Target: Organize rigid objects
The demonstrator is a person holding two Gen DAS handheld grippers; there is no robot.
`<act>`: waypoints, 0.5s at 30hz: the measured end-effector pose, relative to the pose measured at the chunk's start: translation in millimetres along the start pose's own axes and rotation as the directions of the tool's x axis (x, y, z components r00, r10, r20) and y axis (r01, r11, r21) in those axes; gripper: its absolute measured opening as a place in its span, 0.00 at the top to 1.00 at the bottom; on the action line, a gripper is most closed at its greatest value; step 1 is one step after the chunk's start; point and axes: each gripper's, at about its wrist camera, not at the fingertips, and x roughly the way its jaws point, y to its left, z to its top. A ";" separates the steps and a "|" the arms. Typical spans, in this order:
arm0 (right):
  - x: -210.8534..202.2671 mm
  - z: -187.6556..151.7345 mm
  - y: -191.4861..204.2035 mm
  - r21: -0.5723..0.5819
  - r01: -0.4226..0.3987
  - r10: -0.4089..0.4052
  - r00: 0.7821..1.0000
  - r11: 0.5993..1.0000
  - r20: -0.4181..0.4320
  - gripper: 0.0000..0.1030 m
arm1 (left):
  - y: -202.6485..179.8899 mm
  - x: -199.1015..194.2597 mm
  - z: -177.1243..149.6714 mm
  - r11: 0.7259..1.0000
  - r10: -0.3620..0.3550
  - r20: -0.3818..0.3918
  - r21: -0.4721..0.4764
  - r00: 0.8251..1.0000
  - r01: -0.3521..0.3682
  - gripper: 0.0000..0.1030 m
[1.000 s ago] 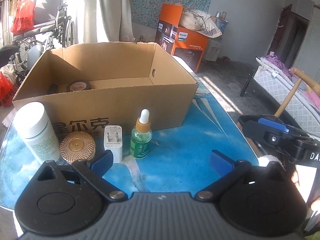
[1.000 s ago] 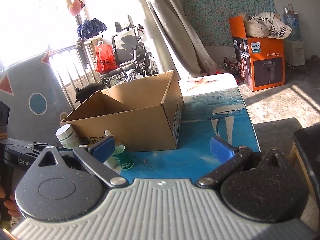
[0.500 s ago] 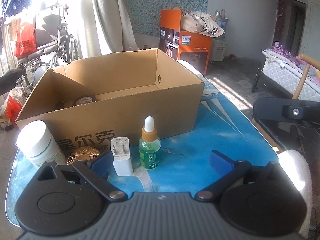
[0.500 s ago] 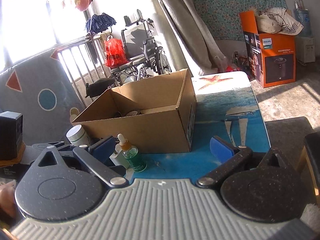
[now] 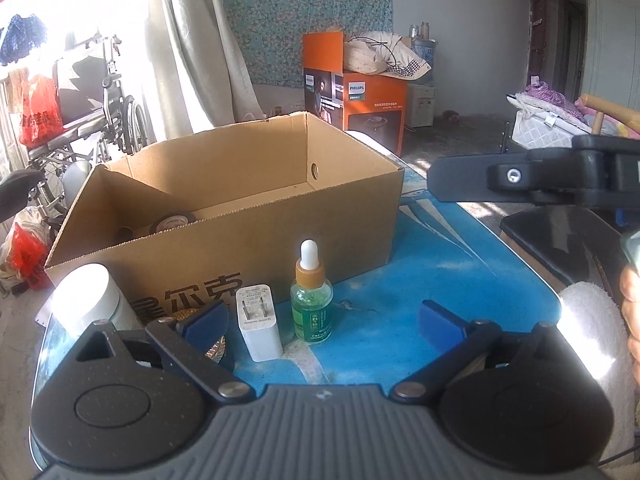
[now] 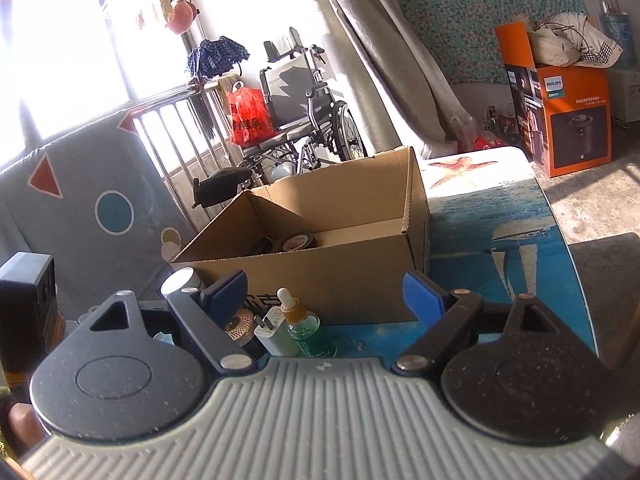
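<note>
An open cardboard box (image 5: 240, 264) (image 6: 340, 280) stands on the blue table, with tape rolls (image 5: 172, 222) (image 6: 296, 242) inside at its left end. In front of it stand a white jar (image 5: 86, 300) (image 6: 178, 282), a gold round jar (image 5: 216, 352) (image 6: 240, 322), a white charger plug (image 5: 258, 322) (image 6: 272, 332) and a green dropper bottle (image 5: 312, 304) (image 6: 304, 324). My left gripper (image 5: 322, 324) is open just short of the charger and bottle. My right gripper (image 6: 324, 296) hovers above and behind the bottle. Its jaws are closing, with nothing touching the pads. The right gripper (image 5: 520, 178) also shows side-on at right.
The table's right edge (image 5: 532, 280) drops off to a dark stool and a white towel (image 5: 592, 320). A wheelchair (image 6: 304, 120) and railing stand behind the box on the left. An orange Philips carton (image 5: 360, 108) sits on the floor further back.
The left wrist view has rolled level and backed off slightly. The right gripper has risen, come in behind the bottle and charger, and its jaws have narrowed.
</note>
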 end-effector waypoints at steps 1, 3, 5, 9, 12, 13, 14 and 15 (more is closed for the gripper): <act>4.3 1.3 2.1 -0.004 -0.009 0.009 1.000 1.000 0.004 0.20 | 0.4 0.0 0.7 1.000 -0.002 -0.002 0.013 1.000 0.002 0.02; 12.3 2.2 5.6 -0.002 -0.024 0.024 1.000 1.000 0.004 0.24 | -0.4 0.4 1.0 0.999 0.000 0.005 0.039 1.000 -0.001 0.02; 21.6 0.8 9.2 0.003 -0.028 0.028 1.000 1.000 -0.003 0.26 | -3.4 1.3 -0.8 0.998 0.009 0.022 0.069 1.000 -0.011 0.02; 47.9 -3.5 16.8 0.010 -0.025 0.026 0.998 1.000 -0.050 0.44 | -9.6 9.0 -5.8 0.994 -0.001 0.043 0.108 0.999 -0.004 0.09; 63.2 -4.6 21.1 -0.003 -0.025 0.025 0.997 1.000 -0.079 0.52 | -13.7 17.8 -7.4 0.992 -0.017 0.062 0.122 0.998 0.010 0.17; 68.4 -4.6 22.7 -0.017 -0.027 0.025 0.996 0.999 -0.087 0.54 | -15.8 20.3 -8.3 0.991 -0.017 0.070 0.130 0.997 0.008 0.22; 72.7 -4.1 24.3 -0.029 -0.030 0.027 0.995 0.999 -0.094 0.56 | -17.2 23.0 -8.8 0.990 -0.014 0.078 0.138 0.997 0.004 0.24; 77.3 -3.3 25.7 -0.041 -0.038 0.034 0.994 0.998 -0.101 0.57 | -18.2 25.7 -9.4 0.990 -0.008 0.082 0.144 0.997 -0.004 0.28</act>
